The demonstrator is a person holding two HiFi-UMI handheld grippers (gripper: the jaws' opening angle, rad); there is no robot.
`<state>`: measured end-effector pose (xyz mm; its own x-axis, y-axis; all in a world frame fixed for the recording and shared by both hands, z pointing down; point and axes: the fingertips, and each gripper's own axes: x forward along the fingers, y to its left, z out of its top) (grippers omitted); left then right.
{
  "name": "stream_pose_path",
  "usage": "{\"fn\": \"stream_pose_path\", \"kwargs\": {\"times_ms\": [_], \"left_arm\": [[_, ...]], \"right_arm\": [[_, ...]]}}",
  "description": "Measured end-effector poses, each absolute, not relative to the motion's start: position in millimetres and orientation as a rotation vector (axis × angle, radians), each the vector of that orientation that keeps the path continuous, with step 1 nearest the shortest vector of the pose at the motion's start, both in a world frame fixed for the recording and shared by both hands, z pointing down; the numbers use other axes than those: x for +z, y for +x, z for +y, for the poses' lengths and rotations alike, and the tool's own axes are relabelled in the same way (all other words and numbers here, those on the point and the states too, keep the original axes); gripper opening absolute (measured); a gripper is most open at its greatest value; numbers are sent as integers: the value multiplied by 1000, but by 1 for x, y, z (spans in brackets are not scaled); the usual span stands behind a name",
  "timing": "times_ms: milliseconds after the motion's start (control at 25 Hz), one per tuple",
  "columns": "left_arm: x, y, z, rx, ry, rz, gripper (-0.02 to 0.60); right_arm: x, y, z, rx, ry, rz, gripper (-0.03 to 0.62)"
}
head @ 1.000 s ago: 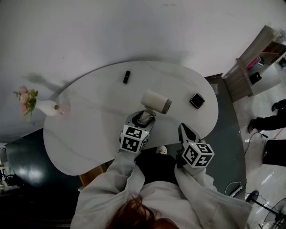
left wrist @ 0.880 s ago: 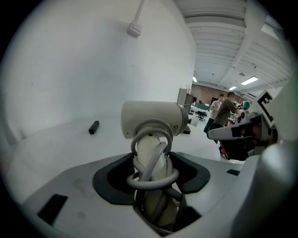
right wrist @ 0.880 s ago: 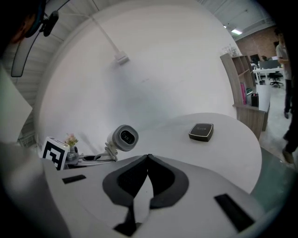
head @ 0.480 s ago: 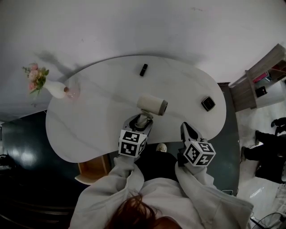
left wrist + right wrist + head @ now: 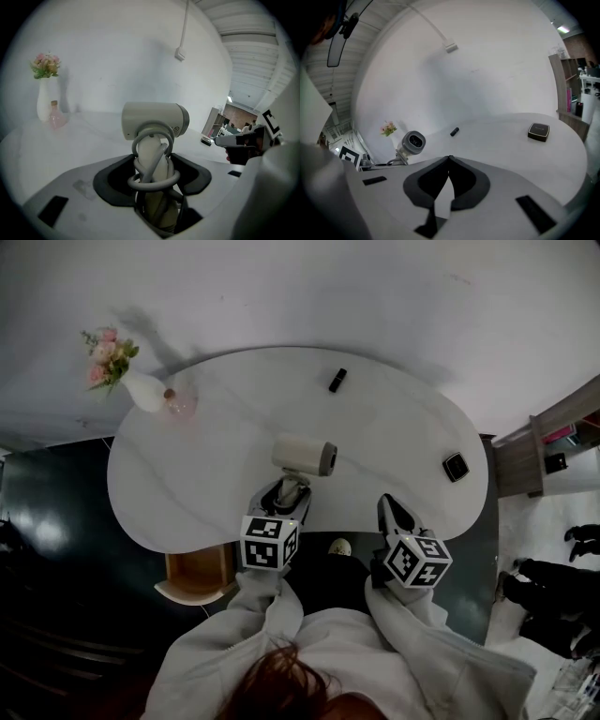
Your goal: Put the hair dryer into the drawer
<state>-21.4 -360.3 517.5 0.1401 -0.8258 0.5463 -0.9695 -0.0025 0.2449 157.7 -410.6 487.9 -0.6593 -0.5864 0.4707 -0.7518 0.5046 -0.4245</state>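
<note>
A cream hair dryer is held above the white table, its cord wound round the handle. My left gripper is shut on that handle, with the barrel sticking out past the jaws. In the left gripper view the dryer fills the middle, and the left gripper clamps the wrapped handle from both sides. An open wooden drawer juts out under the table's near edge, left of the left gripper. My right gripper hovers by the near edge, shut and empty; its tips meet.
A white vase of pink flowers and a small pink bottle stand at the table's far left. A small black stick-shaped object lies at the back, a black square box at the right end. Wooden shelving stands further right.
My left gripper has carried the dryer leftward across the table, toward the drawer side. The right gripper has drifted left with it. The open drawer has come more fully into view.
</note>
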Motion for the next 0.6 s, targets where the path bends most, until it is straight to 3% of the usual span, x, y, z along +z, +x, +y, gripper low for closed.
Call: {"fn": "stream_pose_path", "kwargs": {"times_ms": [600], "left_arm": [[514,-96,-236,233,1572,-1928,238]], "right_arm": [[486,40,-338,837,681,-2544,49]]}}
